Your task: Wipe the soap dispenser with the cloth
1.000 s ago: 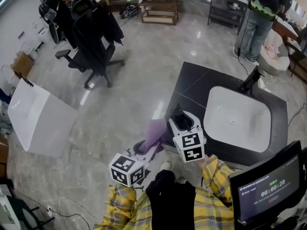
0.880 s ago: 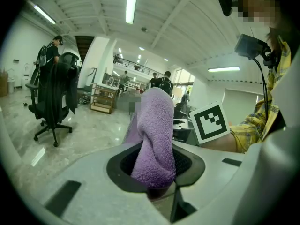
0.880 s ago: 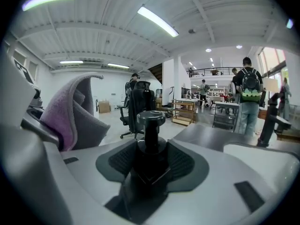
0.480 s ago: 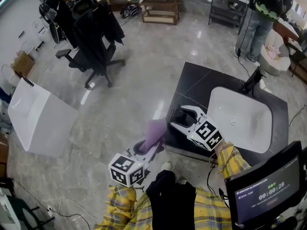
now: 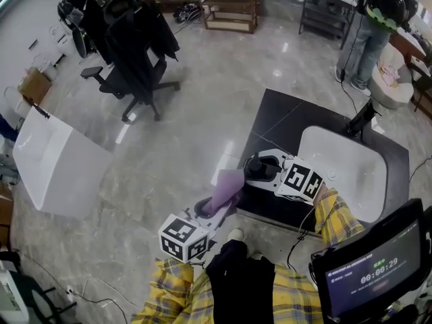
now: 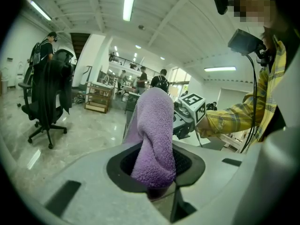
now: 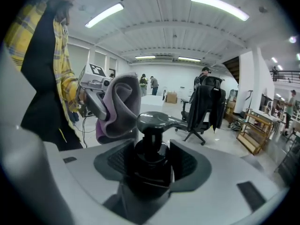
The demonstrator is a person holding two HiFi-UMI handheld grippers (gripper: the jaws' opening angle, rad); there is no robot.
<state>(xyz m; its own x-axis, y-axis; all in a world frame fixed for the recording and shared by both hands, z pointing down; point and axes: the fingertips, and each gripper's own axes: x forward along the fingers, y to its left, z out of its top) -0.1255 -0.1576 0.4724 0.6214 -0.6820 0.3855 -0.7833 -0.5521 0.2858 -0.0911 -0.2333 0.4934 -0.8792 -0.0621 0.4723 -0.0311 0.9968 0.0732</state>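
Two grippers, and we need every view here. From the head view, the soap dispenser (image 5: 256, 168) stands on the near left corner of the black counter (image 5: 283, 123), left of the white sink (image 5: 344, 160), with the right gripper (image 5: 263, 164) reaching in from the right. Its own view gives us more: jaws spread wide either side of the black bottle, pump head upright. The left gripper (image 5: 210, 211) is clamped on the purple cloth (image 6: 154, 135), held up just beside the dispenser's left.
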